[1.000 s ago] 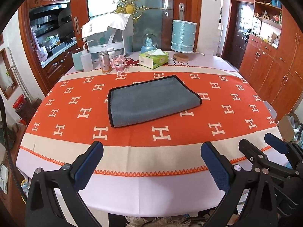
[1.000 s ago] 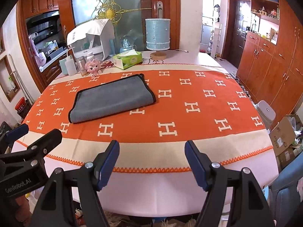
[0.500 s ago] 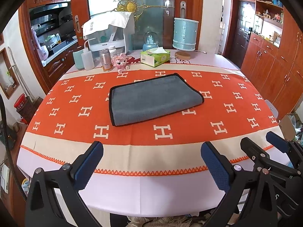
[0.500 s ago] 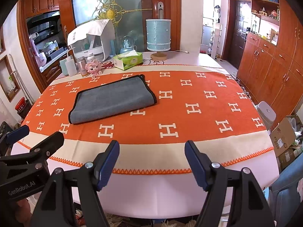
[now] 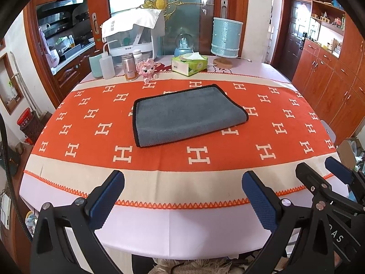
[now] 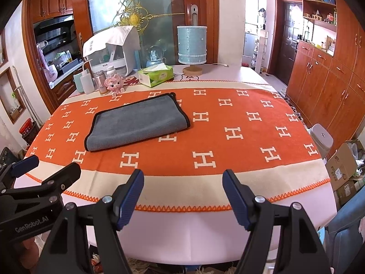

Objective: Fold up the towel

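A grey towel (image 5: pixel 187 114) with a black edge lies folded flat in the middle of the orange tablecloth (image 5: pixel 68 137); it also shows in the right wrist view (image 6: pixel 136 123). My left gripper (image 5: pixel 182 201) is open and empty, held over the table's near edge, well short of the towel. My right gripper (image 6: pixel 183 198) is open and empty, also at the near edge, to the right of the towel. Each gripper shows at the edge of the other's view.
At the table's far side stand a green tissue box (image 5: pixel 189 64), a blue lamp (image 5: pixel 225 38), a pink toy (image 5: pixel 146 68), bottles (image 5: pixel 107 64) and a white appliance (image 5: pixel 134 36). Wooden cabinets (image 6: pixel 330 80) line the right wall. A grey stool (image 6: pixel 321 139) stands by the table's right side.
Both grippers have crept slightly forward and the view has risen a little; the towel has not moved and both grippers stay open.
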`<state>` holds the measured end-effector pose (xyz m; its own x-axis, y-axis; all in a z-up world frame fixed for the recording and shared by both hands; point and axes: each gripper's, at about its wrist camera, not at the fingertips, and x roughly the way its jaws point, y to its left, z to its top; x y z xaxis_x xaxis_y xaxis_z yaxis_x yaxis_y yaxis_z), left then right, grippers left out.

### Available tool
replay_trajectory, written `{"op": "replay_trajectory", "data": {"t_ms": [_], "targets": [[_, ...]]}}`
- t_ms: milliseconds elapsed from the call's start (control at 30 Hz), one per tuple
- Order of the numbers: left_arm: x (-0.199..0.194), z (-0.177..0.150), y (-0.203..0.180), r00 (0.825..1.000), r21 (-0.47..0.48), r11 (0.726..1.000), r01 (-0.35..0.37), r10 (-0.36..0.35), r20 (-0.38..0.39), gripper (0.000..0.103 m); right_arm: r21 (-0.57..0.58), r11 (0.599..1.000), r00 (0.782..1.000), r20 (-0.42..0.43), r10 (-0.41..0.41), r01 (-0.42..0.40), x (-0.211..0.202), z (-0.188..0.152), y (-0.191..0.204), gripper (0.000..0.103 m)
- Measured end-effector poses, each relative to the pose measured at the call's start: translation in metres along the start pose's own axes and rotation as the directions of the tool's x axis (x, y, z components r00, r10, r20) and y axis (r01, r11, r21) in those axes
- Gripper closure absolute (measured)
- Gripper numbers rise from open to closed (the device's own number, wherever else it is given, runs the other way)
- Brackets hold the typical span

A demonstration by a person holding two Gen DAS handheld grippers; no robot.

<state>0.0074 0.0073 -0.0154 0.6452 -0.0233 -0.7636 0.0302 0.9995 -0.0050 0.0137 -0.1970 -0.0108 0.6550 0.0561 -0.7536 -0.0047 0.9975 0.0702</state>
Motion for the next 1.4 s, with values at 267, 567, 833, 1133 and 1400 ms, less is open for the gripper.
{"op": "replay_trajectory", "data": {"t_ms": [267, 567, 833, 1133, 1400], "targets": [[0.0, -0.0005, 0.0007, 1.0, -0.002, 1.0, 0.0, 0.0, -0.003, 0.001, -0.005, 1.0, 1.0, 0.003, 0.002, -0.002, -0.0023, 0.0006, 0.0007, 0.031], [0.0002, -0.0007, 0.001, 1.0, 0.0, 1.0, 0.0, 0.0, -0.004, 0.001, -0.009, 1.0, 1.0, 0.005, 0.006, -0.006, -0.0032, 0.0013, 0.0024, 0.031], [0.0002, 0.0001, 0.0008, 1.0, -0.001, 1.0, 0.001, -0.001, -0.003, 0.001, -0.009, 1.0, 1.0, 0.004, 0.007, -0.007, -0.0029, 0.0013, 0.0027, 0.031], [0.0006, -0.0028, 0.0021, 1.0, -0.001, 1.0, -0.001, 0.001, -0.007, 0.001, -0.011, 1.0, 1.0, -0.005, 0.01, -0.01, 0.0009, -0.001, 0.0039, 0.031], [0.0012, -0.0026, 0.0022, 1.0, 0.0, 1.0, -0.001, 0.001, -0.009, 0.001, -0.01, 1.0, 1.0, -0.007, 0.01, -0.01, 0.001, -0.001, 0.0039, 0.031]]}}
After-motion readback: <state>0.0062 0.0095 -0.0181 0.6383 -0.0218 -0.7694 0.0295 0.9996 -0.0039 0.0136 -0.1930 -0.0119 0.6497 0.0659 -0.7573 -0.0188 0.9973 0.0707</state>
